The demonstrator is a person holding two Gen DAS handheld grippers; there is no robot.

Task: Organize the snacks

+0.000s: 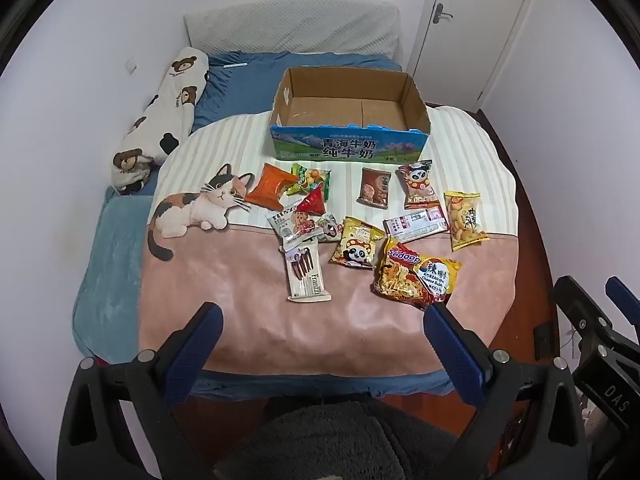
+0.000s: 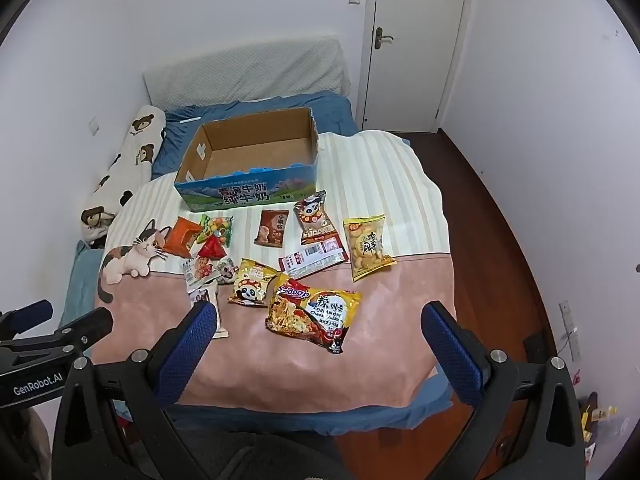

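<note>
An empty open cardboard milk box stands on the bed beyond several snack packets. Nearest are a Sedaap noodle pack, a Franzzi biscuit pack, a yellow panda pack and a yellow cracker bag. An orange pack lies at the left. My left gripper is open and empty above the blanket's near edge. My right gripper is open and empty just before the noodle pack.
The snacks lie on a pink and striped cat blanket over a blue bed. A bear-print pillow lies along the left wall. A white door and dark wood floor are on the right.
</note>
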